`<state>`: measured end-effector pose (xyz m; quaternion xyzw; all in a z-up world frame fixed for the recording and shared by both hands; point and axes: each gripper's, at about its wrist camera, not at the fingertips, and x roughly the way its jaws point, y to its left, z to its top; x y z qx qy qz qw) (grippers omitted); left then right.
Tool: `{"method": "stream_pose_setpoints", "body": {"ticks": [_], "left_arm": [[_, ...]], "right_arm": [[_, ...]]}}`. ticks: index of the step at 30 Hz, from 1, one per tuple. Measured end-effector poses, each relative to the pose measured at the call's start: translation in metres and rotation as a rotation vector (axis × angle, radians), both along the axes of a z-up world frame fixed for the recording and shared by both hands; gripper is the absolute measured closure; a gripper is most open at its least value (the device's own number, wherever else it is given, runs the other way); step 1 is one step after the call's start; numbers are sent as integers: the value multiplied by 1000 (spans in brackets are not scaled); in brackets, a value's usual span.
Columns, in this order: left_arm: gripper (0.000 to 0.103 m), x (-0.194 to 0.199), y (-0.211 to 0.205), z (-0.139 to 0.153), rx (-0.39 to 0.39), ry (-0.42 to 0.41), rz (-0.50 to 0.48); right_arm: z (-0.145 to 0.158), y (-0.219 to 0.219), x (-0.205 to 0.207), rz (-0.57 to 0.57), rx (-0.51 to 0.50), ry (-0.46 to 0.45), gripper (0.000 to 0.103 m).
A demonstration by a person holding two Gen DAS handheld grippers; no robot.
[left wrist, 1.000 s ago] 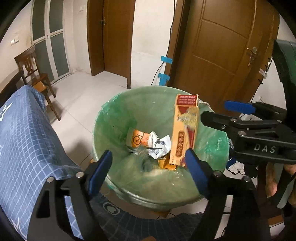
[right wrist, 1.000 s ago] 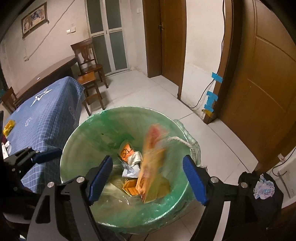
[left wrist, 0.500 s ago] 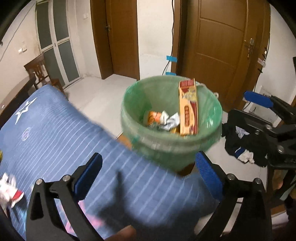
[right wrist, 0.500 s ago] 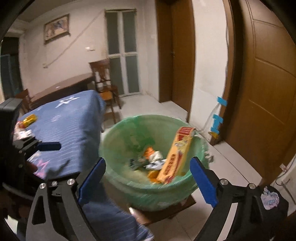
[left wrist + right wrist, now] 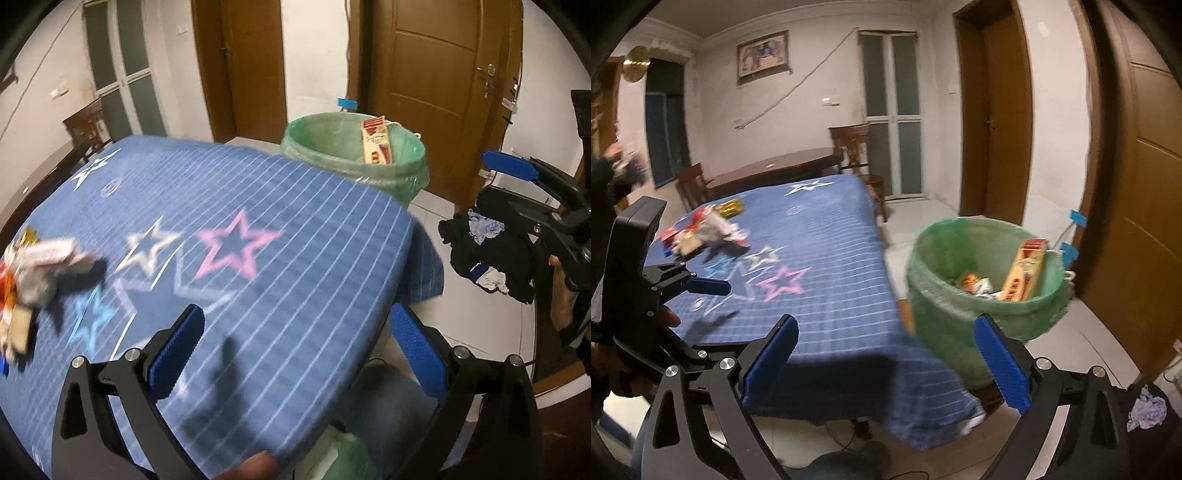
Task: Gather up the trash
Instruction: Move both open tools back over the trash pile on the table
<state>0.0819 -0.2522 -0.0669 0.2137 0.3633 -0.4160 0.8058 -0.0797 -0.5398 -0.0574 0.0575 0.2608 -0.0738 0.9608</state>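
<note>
My fingers wore blue pads of rough, dimpled rubber on matt black plastic arms with bright metal bolts. The counter lay under soft, matt blue cloth. At its far left edge sat crumpled paper trash. The bin had a thin, glossy green plastic liner holding a printed cardboard box. The floor tiles shone smooth.

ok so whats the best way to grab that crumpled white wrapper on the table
Grip the crumpled white wrapper across its narrow middle, coming down from above with the jaws spanning its short side. It lies flat and long on the tablecloth, with other scraps close beside it, so a side approach would likely push them. It is blurred, so this is approximate.
</note>
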Motion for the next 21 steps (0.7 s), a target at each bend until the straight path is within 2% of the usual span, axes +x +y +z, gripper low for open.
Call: {"method": "stream_pose_setpoints", "body": {"ticks": [4, 12, 21], "left_arm": [[6, -5, 31, -4, 0, 15, 29], [6, -31, 105, -3, 17, -27, 52], [6, -62, 163, -23, 66, -38, 158]], "right_arm": [[-1, 37, 2, 108, -20, 5, 7], [-2, 117, 0, 334, -37, -11, 7], [-11, 160, 4, 425, -51, 8, 7]]}}
